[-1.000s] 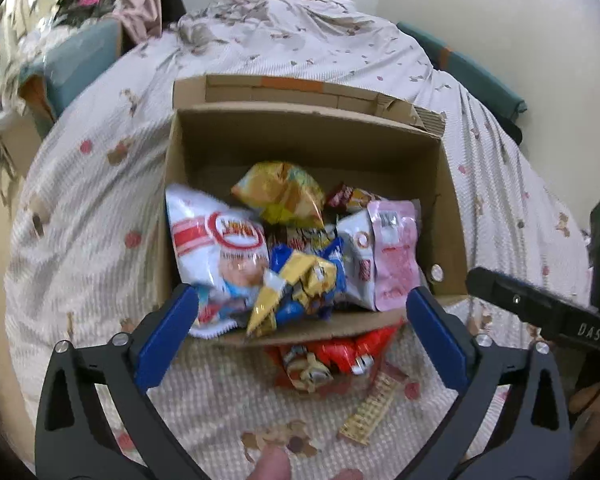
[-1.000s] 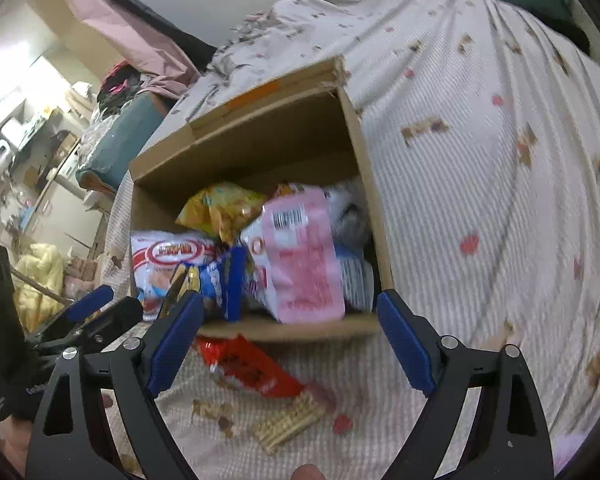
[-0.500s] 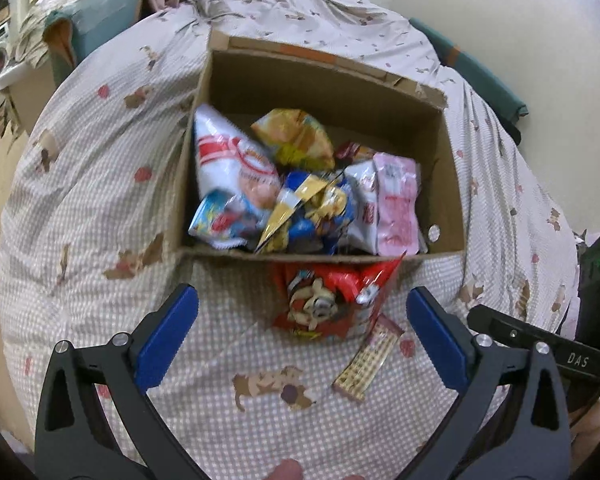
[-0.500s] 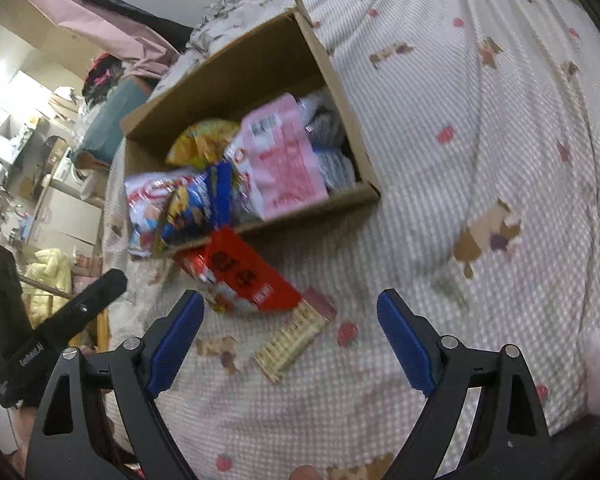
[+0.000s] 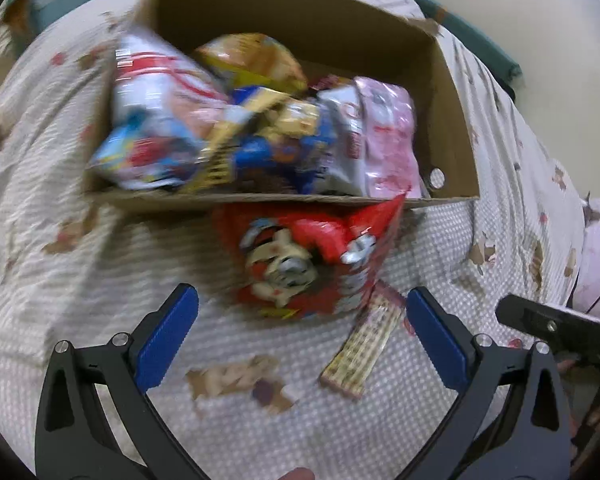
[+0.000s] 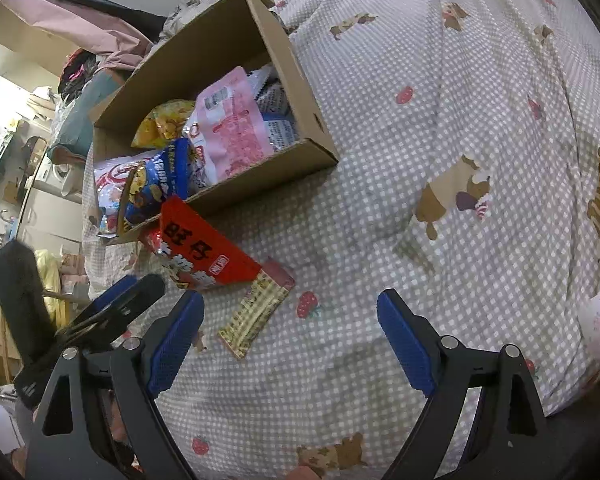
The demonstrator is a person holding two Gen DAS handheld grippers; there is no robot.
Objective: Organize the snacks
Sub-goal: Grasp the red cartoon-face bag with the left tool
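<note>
Snacks: most heaped in cardboard box (image 5: 452, 120), upper frame; red bag (image 5: 312, 264) and wafer bar (image 5: 360, 352) loose on bedspread (image 5: 80, 280) below. Left gripper (image 5: 300, 332) and right gripper (image 6: 290, 332), both spread, empty, have descended nearer; pickup of loose items likely next.

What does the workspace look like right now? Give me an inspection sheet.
Surface: checked bedspread, rumpled.
Job's things: cardboard box piled with snack bags; red snack bag outside against its front wall; wafer pack lying beside the red bag.
Clutter: nothing seen on the bedspread.
Grippers: left tool open, empty, facing the red bag; right tool open, empty.
Cables: nothing seen.
Surroundings: piled clothes beyond the bed.
</note>
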